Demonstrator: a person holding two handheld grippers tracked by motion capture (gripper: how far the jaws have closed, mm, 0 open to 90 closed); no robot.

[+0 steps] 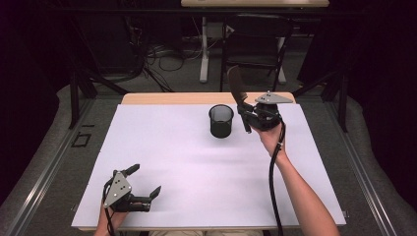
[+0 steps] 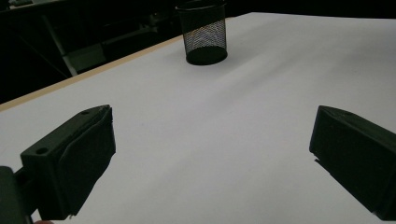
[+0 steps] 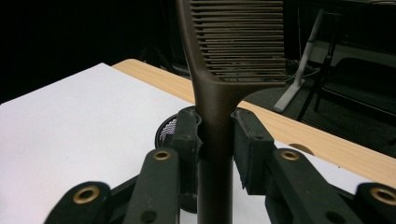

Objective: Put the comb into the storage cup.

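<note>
Holding the comb (image 1: 237, 87) upright, my right gripper (image 1: 247, 114) has its fingers clamped on the handle, teeth end up, long axis near vertical. The mesh cup (image 1: 221, 120) stands just left of that gripper on the table (image 1: 187, 162), mouth open upward. The comb is dark brown and fine-toothed. My left gripper (image 1: 143, 183), well away from the cup, rests with fingers spread and empty.

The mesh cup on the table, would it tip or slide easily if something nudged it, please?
The mesh cup looks light, being open wire mesh and seemingly empty, so a nudge would probably slide it on the smooth white table. Standing upright, it might tip if struck near the rim.
</note>
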